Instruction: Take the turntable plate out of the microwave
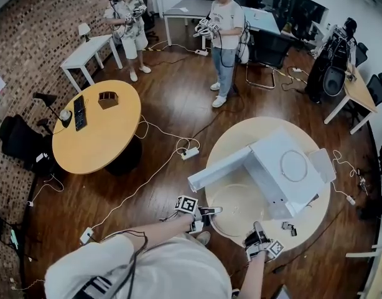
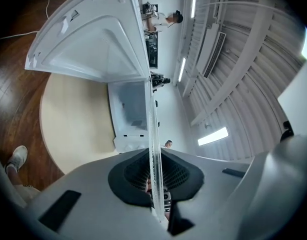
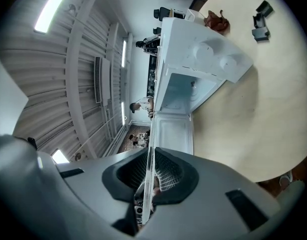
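Observation:
The clear glass turntable plate (image 1: pixel 238 212) hangs outside the white microwave (image 1: pixel 284 167), over the near part of the round beige table (image 1: pixel 241 136), in front of the open door (image 1: pixel 219 169). My left gripper (image 1: pixel 209 212) is shut on its left rim and my right gripper (image 1: pixel 256 230) on its near right rim. In the left gripper view the plate (image 2: pixel 152 144) shows edge-on between the left gripper (image 2: pixel 154 184) pads, with the empty cavity (image 2: pixel 128 109) beyond. The right gripper view likewise shows the plate (image 3: pixel 150 159) as a thin edge clamped in the right gripper (image 3: pixel 147 186).
Small black clips (image 1: pixel 289 228) lie on the table by my right gripper, and a brown item (image 3: pixel 216 20) lies behind the microwave. A wooden round table (image 1: pixel 104 136) stands to the left. A power strip (image 1: pixel 190 153) and cables cross the floor. Two people stand at the back.

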The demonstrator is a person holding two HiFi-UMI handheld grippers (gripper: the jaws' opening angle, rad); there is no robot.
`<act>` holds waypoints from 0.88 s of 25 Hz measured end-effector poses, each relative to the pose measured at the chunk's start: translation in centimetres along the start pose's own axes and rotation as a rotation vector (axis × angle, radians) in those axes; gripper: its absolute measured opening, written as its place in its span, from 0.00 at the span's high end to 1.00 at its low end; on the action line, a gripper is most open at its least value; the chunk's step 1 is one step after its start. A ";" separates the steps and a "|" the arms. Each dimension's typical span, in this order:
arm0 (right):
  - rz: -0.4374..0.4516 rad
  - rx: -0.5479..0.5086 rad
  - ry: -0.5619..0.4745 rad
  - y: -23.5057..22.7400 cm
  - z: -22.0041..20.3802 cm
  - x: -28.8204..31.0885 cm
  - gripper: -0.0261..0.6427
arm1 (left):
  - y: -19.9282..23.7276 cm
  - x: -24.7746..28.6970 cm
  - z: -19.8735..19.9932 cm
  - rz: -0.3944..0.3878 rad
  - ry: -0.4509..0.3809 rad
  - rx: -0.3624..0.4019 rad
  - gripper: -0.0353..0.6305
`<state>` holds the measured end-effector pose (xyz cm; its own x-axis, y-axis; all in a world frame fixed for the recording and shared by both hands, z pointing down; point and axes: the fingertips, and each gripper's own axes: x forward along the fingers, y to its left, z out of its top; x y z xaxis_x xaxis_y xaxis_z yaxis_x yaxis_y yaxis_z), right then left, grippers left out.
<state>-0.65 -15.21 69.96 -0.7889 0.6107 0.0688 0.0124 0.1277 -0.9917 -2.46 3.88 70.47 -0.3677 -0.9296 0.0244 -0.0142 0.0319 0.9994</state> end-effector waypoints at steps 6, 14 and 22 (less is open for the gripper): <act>-0.048 -0.003 0.017 -1.8 0.2 0.2 0.91 | 2.8 0.3 -0.1 0.061 -0.013 -0.032 0.90; -0.080 0.019 -0.019 -4.2 0.4 -0.9 0.91 | 5.2 1.4 -0.7 0.103 -0.005 -0.043 0.90; -0.135 0.043 -0.022 -6.0 1.0 -0.5 0.91 | 5.5 2.0 0.3 0.119 0.017 -0.044 0.89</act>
<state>-0.92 -17.10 75.81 -0.7952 0.5725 0.1998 -0.1204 0.1738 -0.9774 -3.60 2.31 76.04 -0.3487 -0.9263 0.1427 0.0692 0.1264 0.9896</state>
